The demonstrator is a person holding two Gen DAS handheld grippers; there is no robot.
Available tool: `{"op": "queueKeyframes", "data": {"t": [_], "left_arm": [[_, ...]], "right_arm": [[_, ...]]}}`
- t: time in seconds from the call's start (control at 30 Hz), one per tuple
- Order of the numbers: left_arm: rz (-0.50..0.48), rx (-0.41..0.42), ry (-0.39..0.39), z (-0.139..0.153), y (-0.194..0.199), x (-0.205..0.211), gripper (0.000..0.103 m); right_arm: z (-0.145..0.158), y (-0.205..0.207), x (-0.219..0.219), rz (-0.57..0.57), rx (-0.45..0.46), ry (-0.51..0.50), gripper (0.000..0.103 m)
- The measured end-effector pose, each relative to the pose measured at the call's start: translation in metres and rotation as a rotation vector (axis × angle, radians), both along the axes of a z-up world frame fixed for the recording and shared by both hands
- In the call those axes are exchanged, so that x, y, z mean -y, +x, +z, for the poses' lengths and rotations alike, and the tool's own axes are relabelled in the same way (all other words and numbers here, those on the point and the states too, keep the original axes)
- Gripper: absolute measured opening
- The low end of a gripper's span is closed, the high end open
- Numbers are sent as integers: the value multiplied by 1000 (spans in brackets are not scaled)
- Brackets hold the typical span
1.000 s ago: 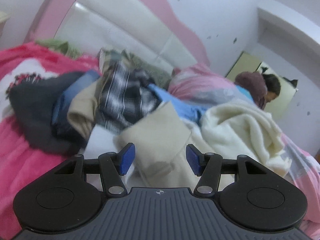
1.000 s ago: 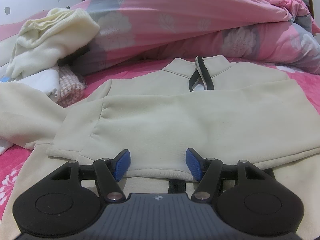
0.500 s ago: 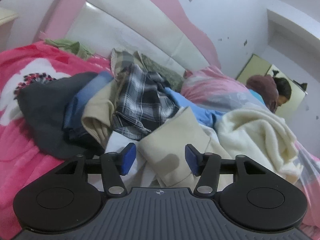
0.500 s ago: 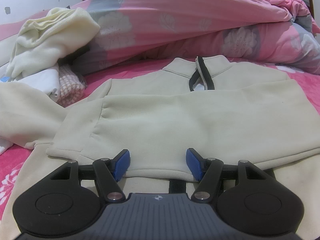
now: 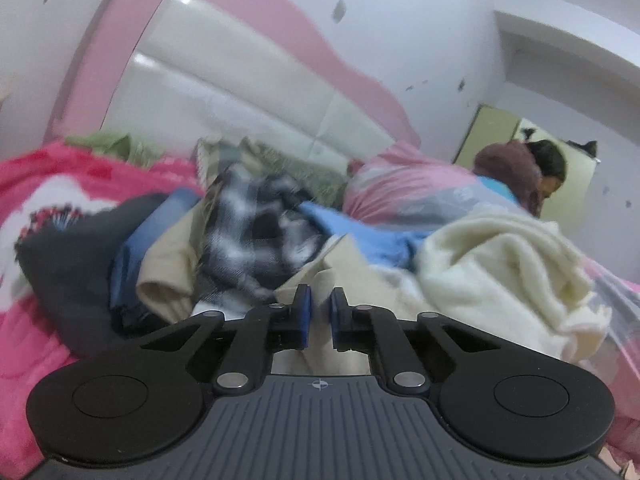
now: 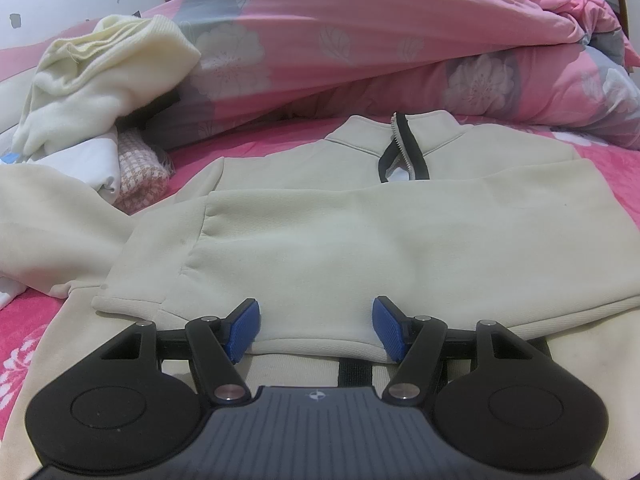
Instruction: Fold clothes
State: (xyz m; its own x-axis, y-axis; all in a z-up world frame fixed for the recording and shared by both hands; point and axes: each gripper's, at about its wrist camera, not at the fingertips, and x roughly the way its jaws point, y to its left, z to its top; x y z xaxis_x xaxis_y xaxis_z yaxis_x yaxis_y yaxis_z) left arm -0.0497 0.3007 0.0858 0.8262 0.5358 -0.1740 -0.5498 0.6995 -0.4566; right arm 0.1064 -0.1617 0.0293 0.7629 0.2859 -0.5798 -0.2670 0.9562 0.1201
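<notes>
Snapping shut since the earlier frame, the left gripper [image 5: 319, 304] now pinches the beige sleeve [image 5: 352, 272] at twelve o'clock, likely to fold it inward, while the right gripper [image 6: 316, 326] hovers wide over the sweatshirt [image 6: 360, 240].

Your left gripper [image 5: 319, 312] and right gripper [image 6: 316, 330] are built alike: a ribbed dark-grey housing bearing a small crosshair mark, two round black discs at its sides, black linkage arms pinned with silver screws, and blue pads; on your right gripper's pads [image 6: 244, 330] the ridged texture shows plainly
</notes>
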Motion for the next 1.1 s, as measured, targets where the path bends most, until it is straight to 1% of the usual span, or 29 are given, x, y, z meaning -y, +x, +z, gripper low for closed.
{"op": "queueKeyframes", "data": {"t": [0.07,0.13,0.17,0.27,0.33,0.43,0.47,0.53,0.57,0.6,0.63,0.67,0.73,0.77,0.83,0.93,1.1], "left_arm": [[-39,46,48,15,-2,17,7],[-108,100,77,31,-2,37,7],[-159,124,91,40,1,51,7],[-334,180,119,65,16,96,7],[-462,201,136,80,30,132,7],[-669,220,138,98,55,194,7],[-737,217,136,102,65,216,7],[-859,174,135,102,84,249,11],[-909,134,121,98,95,264,16],[-957,90,109,93,104,276,30],[-1005,40,100,85,113,284,35],[-1034,-2,92,76,118,288,37],[-1028,-53,80,58,120,285,40],[-1010,-70,78,49,119,278,41],[-966,-87,64,36,115,260,42],[-878,-100,22,17,107,221,44],[-770,-131,-174,-13,106,169,44]], "right_arm": [[0,0,0,0,0,0,65],[0,0,0,0,1,1,65],[0,0,0,0,1,1,65],[0,0,1,0,2,4,65],[-1,0,2,2,3,12,66],[-1,1,5,15,-1,41,72],[-1,1,6,20,-3,52,73],[-1,2,8,23,-5,67,74],[-1,2,9,25,-6,75,74],[-1,2,10,27,-6,83,75],[-1,2,11,28,-7,88,75],[-1,3,11,28,-7,93,75],[-1,2,13,30,-8,103,76],[-1,3,13,30,-9,108,76],[-2,3,15,32,-10,122,77],[-2,4,17,36,-13,142,78],[-1,4,17,35,-13,149,78]]}}
